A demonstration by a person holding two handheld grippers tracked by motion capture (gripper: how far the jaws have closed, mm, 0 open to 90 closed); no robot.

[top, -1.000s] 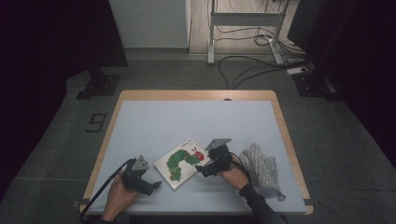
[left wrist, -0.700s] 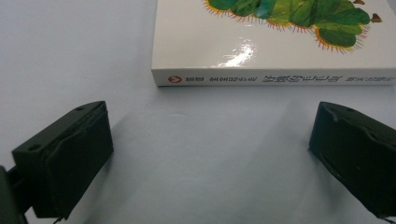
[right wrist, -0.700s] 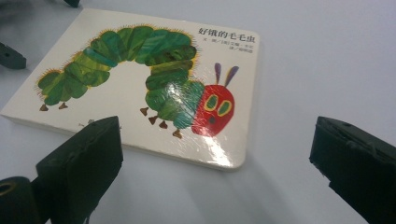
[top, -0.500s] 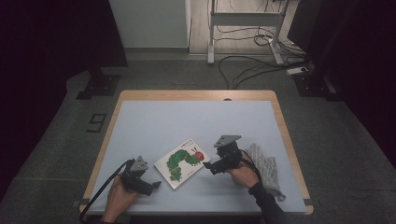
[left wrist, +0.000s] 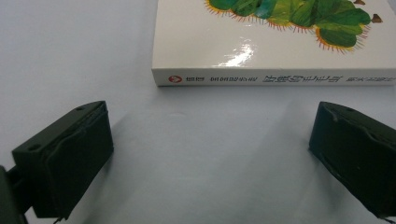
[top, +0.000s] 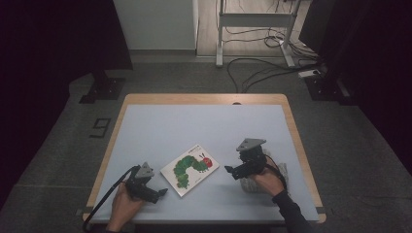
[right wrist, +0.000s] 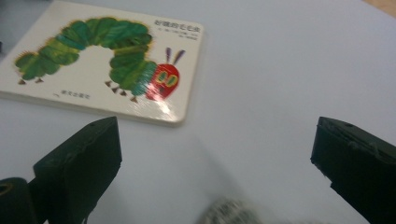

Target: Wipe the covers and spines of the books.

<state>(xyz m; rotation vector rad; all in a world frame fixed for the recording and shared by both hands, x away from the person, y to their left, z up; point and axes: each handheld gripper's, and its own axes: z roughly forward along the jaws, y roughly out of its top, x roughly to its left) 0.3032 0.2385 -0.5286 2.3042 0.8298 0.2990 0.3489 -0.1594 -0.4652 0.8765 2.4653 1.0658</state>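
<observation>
A white board book (top: 190, 168) with a green caterpillar on its cover lies flat on the pale blue table top (top: 194, 131), near the front. Its spine (left wrist: 275, 78) faces my left gripper (top: 160, 192), which rests open on the table just left of the book (left wrist: 280, 28), nothing between its jaws. My right gripper (top: 230, 171) hovers open to the right of the book (right wrist: 107, 65), a short gap away, raised a little off the table. A grey patterned cloth (top: 282, 172) lies under the right hand, and its edge (right wrist: 229, 212) is blurred at the bottom of the right gripper view.
The table has a wooden rim (top: 204, 99). Beyond its far edge stand a metal frame (top: 252, 29), loose cables (top: 262, 68) on the floor and a dark stand (top: 104, 87) at the left.
My right gripper has pulled back to the right, away from the book, and risen slightly. The left gripper and the book have stayed put.
</observation>
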